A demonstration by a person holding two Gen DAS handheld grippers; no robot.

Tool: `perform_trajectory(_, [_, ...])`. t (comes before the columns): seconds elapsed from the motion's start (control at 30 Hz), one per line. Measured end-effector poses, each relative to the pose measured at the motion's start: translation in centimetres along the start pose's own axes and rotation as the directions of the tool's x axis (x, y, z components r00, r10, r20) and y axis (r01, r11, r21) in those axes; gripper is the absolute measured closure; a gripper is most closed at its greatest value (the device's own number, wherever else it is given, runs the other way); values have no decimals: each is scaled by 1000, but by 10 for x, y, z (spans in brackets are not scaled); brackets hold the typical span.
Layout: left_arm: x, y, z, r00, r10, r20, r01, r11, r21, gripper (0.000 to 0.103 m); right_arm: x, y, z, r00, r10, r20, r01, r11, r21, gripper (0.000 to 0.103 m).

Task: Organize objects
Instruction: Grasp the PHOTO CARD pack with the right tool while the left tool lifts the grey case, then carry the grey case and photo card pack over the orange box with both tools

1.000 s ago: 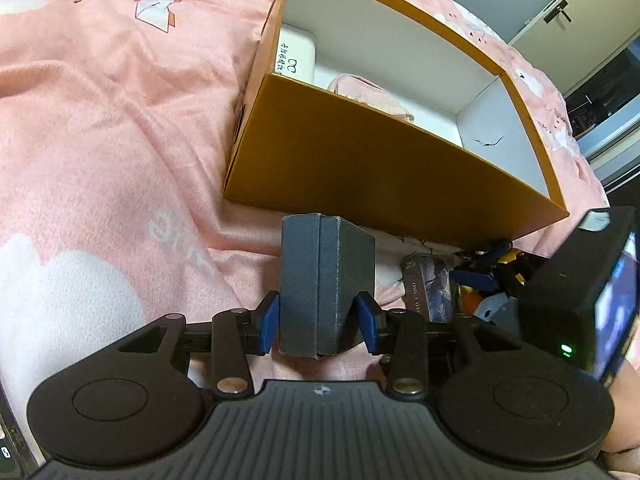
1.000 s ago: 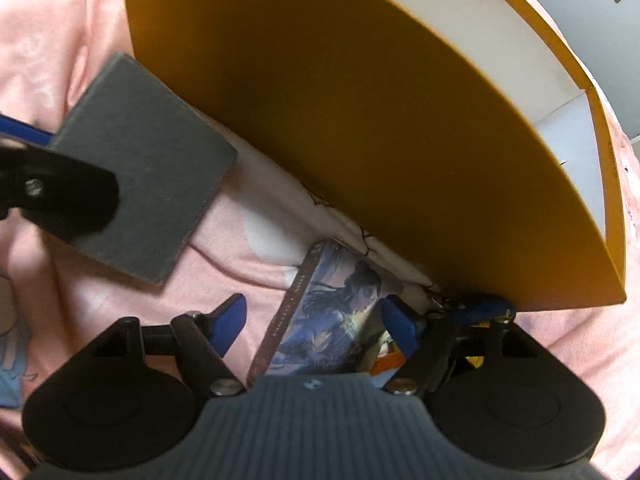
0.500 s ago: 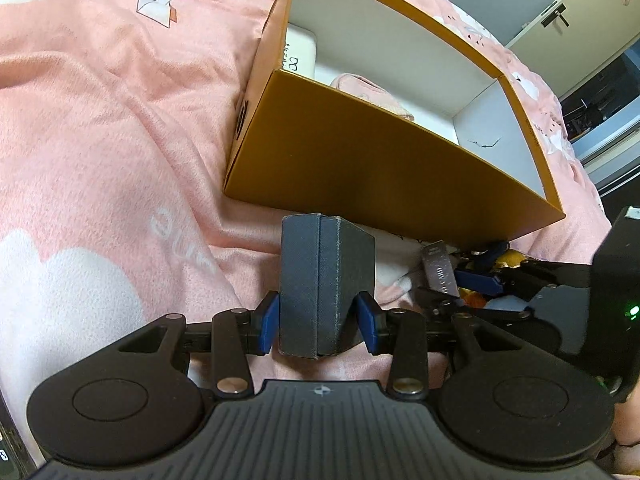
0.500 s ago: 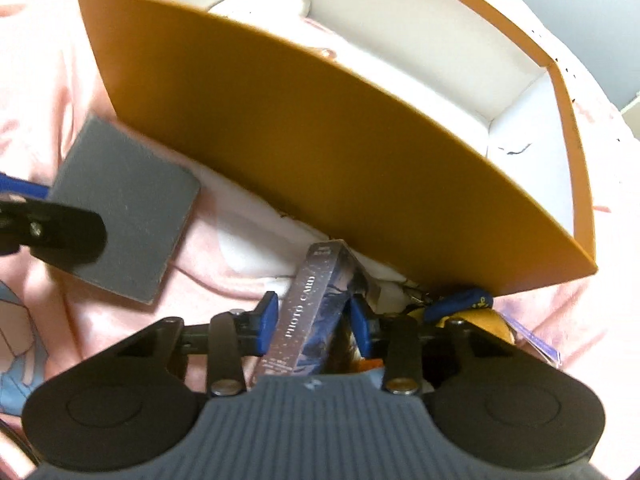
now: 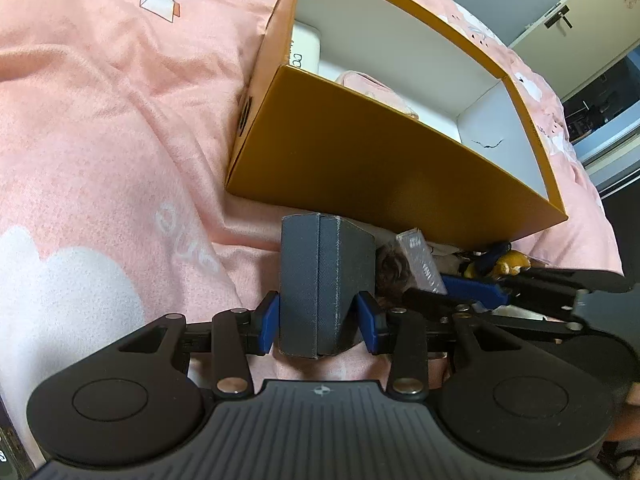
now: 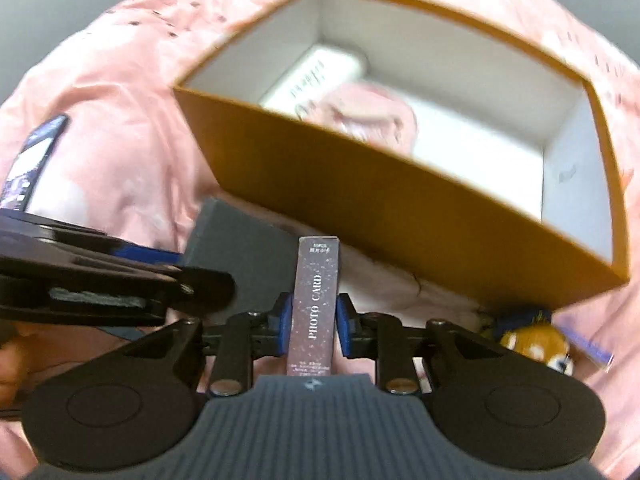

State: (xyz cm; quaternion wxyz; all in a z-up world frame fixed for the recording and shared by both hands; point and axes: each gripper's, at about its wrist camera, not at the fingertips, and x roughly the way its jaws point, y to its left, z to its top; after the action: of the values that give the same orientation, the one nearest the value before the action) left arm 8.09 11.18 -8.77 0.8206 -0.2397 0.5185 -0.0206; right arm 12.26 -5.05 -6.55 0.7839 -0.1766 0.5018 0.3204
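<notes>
My left gripper [image 5: 318, 318] is shut on a dark grey box [image 5: 322, 280], held on edge just in front of the orange cardboard box [image 5: 360, 152]. My right gripper [image 6: 313, 322] is shut on a slim purple photo card box [image 6: 316, 300], lifted above the bedding near the orange box's front wall [image 6: 400, 216]. The grey box [image 6: 240, 240] and left gripper show at left in the right wrist view. The photo card box [image 5: 420, 264] shows right of the grey box in the left wrist view. Inside the orange box lie a white box [image 6: 316, 76] and a pink item [image 6: 368, 116].
Everything rests on a pink bedspread [image 5: 100, 140]. A small orange plush toy [image 6: 536, 344] and other small items lie by the orange box's right front corner. A phone [image 6: 32, 156] lies at far left. A cabinet [image 5: 572, 12] stands behind the bed.
My right gripper has closed on the photo card box, turned it on edge and lifted it, so more of the orange box's inside shows. My left gripper keeps holding the grey box, nearly still.
</notes>
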Motion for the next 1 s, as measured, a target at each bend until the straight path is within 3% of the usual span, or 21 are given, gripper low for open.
perform_trajectory(0.2, [1, -1, -1, 1000, 3, -5, -3, 1000, 3, 57, 4, -11, 0, 1000, -9, -20, 10, 999, 37, 78])
perform_trajectory(0.47, [-1, -1, -1, 1000, 0, -3, 0, 1000, 5, 57, 5, -24, -9, 999, 43, -29, -40, 994, 105, 79])
perform_trajectory(0.77, [-31, -26, 0, 998, -33, 45, 29, 996, 86, 57, -38, -26, -12, 995, 69, 70, -75, 993, 88, 79])
perform_trajectory(1.0, [-70, -53, -2, 988, -79, 134, 56, 985, 165, 60, -88, -39, -18, 983, 80, 163, -96, 991, 96, 79])
